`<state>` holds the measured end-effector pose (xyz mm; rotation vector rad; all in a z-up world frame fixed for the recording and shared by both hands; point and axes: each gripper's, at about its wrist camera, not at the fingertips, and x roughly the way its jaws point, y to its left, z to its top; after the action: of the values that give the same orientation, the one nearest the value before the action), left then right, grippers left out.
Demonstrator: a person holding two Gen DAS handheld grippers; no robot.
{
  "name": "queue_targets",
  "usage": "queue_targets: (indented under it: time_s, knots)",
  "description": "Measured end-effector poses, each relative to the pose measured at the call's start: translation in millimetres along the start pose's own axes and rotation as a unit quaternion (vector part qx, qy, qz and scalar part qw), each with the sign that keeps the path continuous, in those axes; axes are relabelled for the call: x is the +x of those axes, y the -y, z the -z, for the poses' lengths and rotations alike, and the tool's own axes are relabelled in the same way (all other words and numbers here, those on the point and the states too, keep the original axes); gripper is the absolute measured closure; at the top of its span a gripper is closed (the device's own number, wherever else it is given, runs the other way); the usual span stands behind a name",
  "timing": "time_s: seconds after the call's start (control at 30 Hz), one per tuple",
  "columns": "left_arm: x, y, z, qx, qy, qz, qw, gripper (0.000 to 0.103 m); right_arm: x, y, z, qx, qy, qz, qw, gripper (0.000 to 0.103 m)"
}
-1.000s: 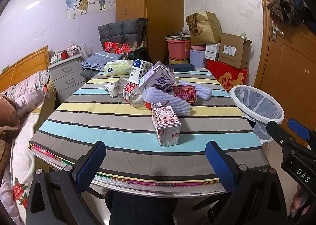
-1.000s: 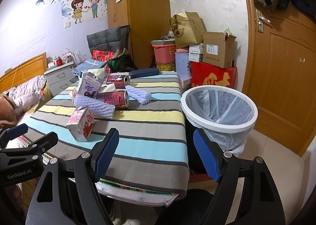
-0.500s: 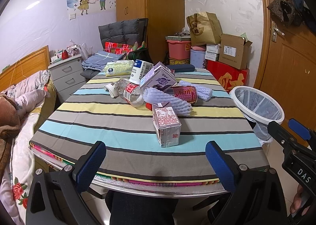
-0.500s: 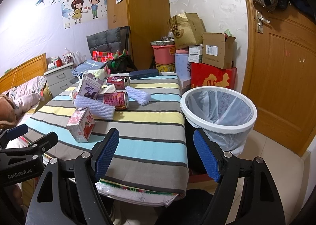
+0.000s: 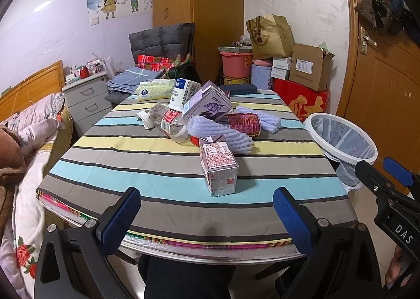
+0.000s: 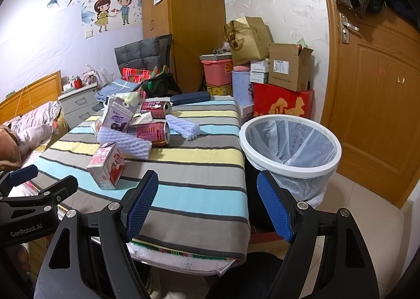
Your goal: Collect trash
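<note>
Left wrist view: I am holding the left gripper (image 5: 204,216), fingers apart and empty, short of the red carton (image 5: 219,165) lying on the striped tabletop (image 5: 105,167). Right wrist view: I am hovering the right gripper (image 6: 207,204), fingers likewise apart, beside the lined bin (image 6: 290,147). Risk: a hasty pinch could crush or skid the carton.
</note>
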<state>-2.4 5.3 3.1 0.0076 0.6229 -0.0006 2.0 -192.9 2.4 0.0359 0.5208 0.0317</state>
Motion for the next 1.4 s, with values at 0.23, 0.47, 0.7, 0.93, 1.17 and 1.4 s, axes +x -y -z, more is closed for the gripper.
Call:
queue_targets:
  time_s: [0.23, 0.47, 0.7, 0.93, 1.17, 1.4]
  knots:
    - [20, 2, -7, -0.003, -0.008, 0.005, 1.0000, 0.001, 4, 4, -3, 0.001, 0.002, 0.005, 1.000, 0.024]
    - [59, 6, -17, 0.013, -0.020, -0.008, 0.9997, 0.001, 16, 6, -5, 0.006, 0.000, 0.005, 1.000, 0.024]
    - [101, -2, -23, 0.001, -0.052, 0.025, 0.9984, 0.017, 37, 3, -11, -0.001, -0.006, 0.004, 1.000, 0.024]
    - [121, -15, -23, -0.009, -0.079, 0.049, 0.9957, 0.048, 56, -8, -14, -0.015, -0.019, -0.020, 1.000, 0.024]
    - [119, -40, -22, -0.018, -0.080, 0.054, 0.9951, 0.067, 70, -28, -19, -0.042, -0.038, -0.053, 0.997, 0.024]
    - [112, -77, -20, -0.030, -0.074, 0.017, 0.9967, 0.067, 86, -51, -28, -0.074, -0.053, -0.088, 0.992, 0.024]
